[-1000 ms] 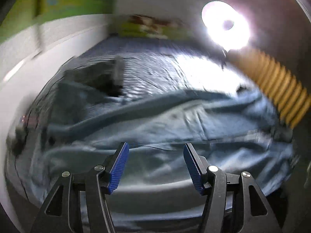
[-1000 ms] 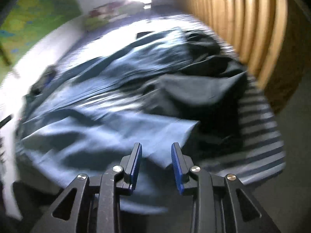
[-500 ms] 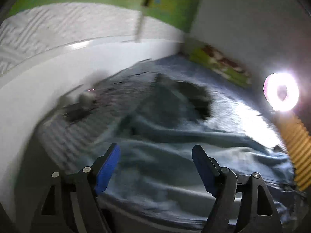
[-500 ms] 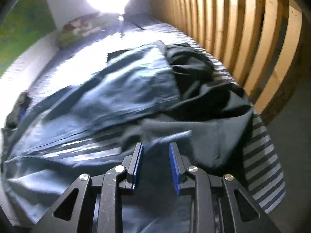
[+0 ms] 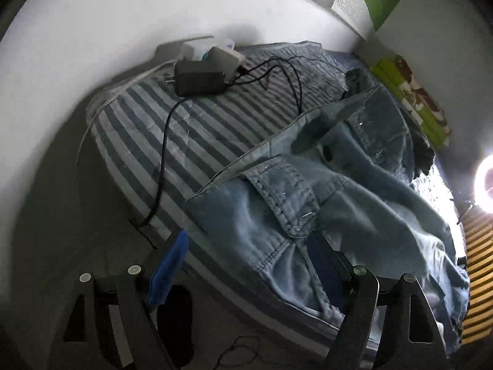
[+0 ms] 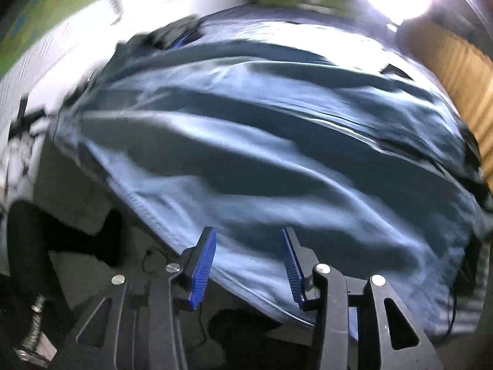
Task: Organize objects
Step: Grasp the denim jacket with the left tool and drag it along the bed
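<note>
Left wrist: jeans [image 5: 323, 191] overhang mattress [image 5: 185, 129] edge.

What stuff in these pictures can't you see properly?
- Right wrist view: all smeared by motion blur; the dark things at the bed's far corner cannot be named.
- Left wrist view: the ring light is cut off by the edge.
- Left wrist view: the jeans cover that part of the striped sheet.
- Left wrist view: the cable drops out of sight beside the bed.

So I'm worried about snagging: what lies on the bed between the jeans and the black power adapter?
Mostly bare striped sheet, crossed by thin black cables that run from the adapter toward the jeans. The left wrist view shows it.
</note>
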A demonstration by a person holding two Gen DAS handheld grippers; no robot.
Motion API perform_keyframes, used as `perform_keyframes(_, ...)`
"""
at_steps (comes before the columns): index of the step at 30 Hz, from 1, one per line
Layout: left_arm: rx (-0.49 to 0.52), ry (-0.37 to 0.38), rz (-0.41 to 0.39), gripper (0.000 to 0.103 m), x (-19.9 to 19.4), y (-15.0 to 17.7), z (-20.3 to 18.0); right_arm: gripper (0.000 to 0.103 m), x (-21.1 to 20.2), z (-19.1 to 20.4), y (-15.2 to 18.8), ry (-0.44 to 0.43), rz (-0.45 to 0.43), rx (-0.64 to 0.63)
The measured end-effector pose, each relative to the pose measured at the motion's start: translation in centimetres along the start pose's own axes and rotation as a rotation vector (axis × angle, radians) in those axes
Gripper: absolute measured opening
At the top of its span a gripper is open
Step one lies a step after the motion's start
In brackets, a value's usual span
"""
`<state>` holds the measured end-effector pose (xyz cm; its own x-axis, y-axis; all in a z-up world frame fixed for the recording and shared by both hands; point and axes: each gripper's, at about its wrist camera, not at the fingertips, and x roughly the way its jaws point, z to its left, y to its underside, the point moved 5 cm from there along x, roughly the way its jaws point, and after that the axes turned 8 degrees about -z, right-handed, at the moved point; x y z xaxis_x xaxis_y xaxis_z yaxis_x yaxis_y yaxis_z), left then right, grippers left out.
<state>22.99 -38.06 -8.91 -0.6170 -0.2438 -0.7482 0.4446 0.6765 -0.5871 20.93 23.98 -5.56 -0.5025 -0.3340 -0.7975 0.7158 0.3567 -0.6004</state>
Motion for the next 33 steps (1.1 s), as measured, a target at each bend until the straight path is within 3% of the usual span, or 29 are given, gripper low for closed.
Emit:
perform_keyframes(6,0.046,-0.012,0.024,0.082,1.2,0.1,-1.1,0.042,2.7,6.4,-1.7,-0.123,0.031,-0.117)
perform_keyframes(11,0.106,-0.050,0.035,0.081,1.6,0.1,-1.9,0.044,4.8,9.9,-1.6,-0.109,0.069,-0.266)
perform_keyframes(13,0.124,-0.072,0.028,0.070,1.7,0.0,-2.0,0.043,5.3,10.0,-1.7,-0.087,0.074,-0.277)
perform_keyframes(14,0.128,-0.088,0.026,0.051,1.7,-0.1,-1.9,0.037,5.5,10.0,-1.8,-0.083,0.083,-0.273)
perform_keyframes(15,0.125,-0.100,0.031,0.034,1.8,-0.1,-1.8,0.022,5.6,10.0,-1.8,-0.096,0.088,-0.267)
perform_keyframes(16,0.119,-0.103,0.037,0.031,1.9,-0.2,-1.7,0.017,5.6,10.0,-1.8,-0.103,0.095,-0.266)
perform_keyframes(20,0.119,-0.100,0.030,0.030,1.7,-0.3,-1.7,0.009,4.5,10.2,-2.0,-0.074,0.067,-0.285)
perform_keyframes(23,0.114,-0.081,0.018,0.031,0.9,-0.6,-1.4,0.009,2.0,10.5,-1.6,-0.140,0.059,-0.299)
perform_keyframes(26,0.153,-0.092,0.021,0.050,0.7,-0.6,-1.6,0.009,0.6,11.4,-0.2,-0.169,0.082,-0.377)
perform_keyframes(29,0.164,-0.106,0.010,0.051,0.4,-1.0,-2.2,0.009,1.5,11.2,0.2,-0.124,0.104,-0.377)
perform_keyframes(33,0.140,-0.012,-0.062,0.057,-2.4,-3.8,-4.2,0.020,0.3,10.6,-1.1,-0.176,0.084,-0.323)
